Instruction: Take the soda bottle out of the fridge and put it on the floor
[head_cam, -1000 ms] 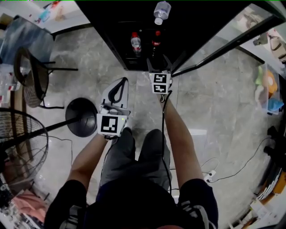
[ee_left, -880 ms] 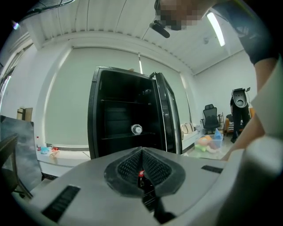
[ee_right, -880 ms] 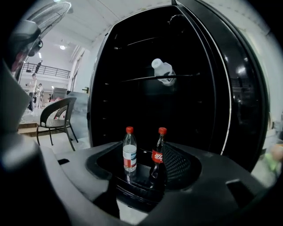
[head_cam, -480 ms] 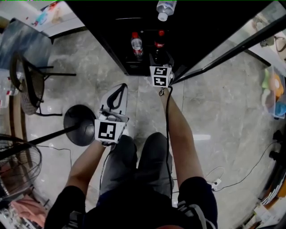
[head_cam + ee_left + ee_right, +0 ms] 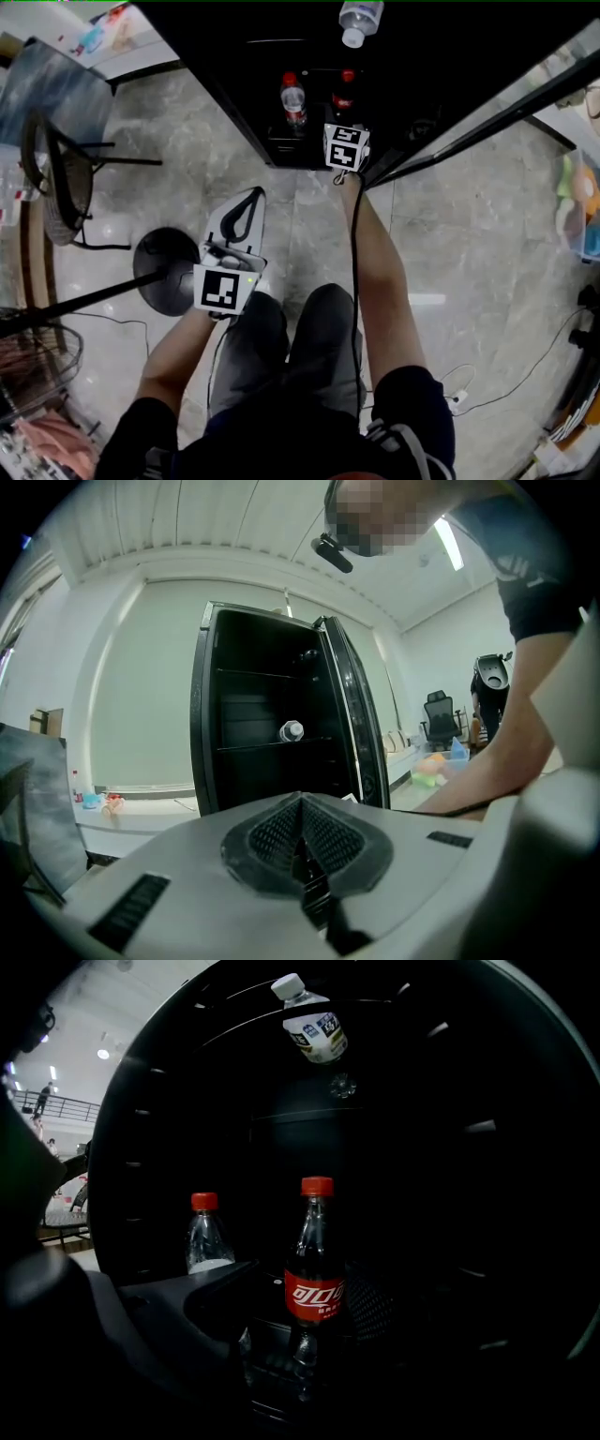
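My right arm stretches straight toward 12 o'clock, putting my right gripper (image 5: pixel 302 1321) inside the fridge (image 5: pixel 234 66). Its jaws are released, and the soda bottle (image 5: pixel 316 1274) stands upright between them. My left gripper (image 5: pixel 302 853) hangs low at 7 o'clock, clenched empty.

An office-like workroom: polished grey stone floor tiles (image 5: pixel 450 216), a black glass-door fridge (image 5: pixel 262 56) at 12 o'clock, a black mesh chair (image 5: pixel 47 159) at 10, a white worktop (image 5: pixel 141 42) at 11.
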`<action>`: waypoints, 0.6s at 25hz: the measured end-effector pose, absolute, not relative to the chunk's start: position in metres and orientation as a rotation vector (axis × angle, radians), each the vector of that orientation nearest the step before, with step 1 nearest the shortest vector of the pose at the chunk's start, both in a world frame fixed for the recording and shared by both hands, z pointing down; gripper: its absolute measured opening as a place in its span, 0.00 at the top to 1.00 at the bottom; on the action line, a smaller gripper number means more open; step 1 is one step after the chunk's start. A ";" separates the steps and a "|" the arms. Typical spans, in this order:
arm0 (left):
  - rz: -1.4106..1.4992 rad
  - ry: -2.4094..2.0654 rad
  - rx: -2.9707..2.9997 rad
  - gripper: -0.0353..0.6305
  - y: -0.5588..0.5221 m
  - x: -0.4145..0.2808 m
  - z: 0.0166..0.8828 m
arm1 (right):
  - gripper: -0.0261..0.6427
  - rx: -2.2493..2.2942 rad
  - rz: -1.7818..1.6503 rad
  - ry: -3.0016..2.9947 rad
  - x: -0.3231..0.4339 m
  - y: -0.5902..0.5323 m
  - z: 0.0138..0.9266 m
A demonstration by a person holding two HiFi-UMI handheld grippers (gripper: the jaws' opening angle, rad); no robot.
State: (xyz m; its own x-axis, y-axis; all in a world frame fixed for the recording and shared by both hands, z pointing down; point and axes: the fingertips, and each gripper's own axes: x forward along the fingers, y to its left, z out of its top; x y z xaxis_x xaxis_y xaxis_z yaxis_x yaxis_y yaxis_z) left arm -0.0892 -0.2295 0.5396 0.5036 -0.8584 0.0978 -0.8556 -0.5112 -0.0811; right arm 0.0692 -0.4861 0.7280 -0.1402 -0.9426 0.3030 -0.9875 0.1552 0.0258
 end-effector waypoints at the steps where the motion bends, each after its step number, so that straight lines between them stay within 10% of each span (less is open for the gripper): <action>1: -0.196 1.543 -2.703 0.91 -0.230 -0.090 0.541 | 0.52 1.879 0.266 -2.183 0.069 -0.490 0.730; 15: -0.215 1.547 -2.687 0.91 -0.236 -0.095 0.565 | 0.48 1.883 0.271 -2.136 0.074 -0.528 0.760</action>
State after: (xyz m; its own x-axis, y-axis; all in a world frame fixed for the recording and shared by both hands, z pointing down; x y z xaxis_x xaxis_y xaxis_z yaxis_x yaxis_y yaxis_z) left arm -0.0946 -0.2356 0.5654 0.4951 -0.8627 0.1027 -0.8581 -0.5041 -0.0976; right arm 0.0745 -0.5278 0.7598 -0.1107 -0.9375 0.3298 -0.9902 0.1324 0.0440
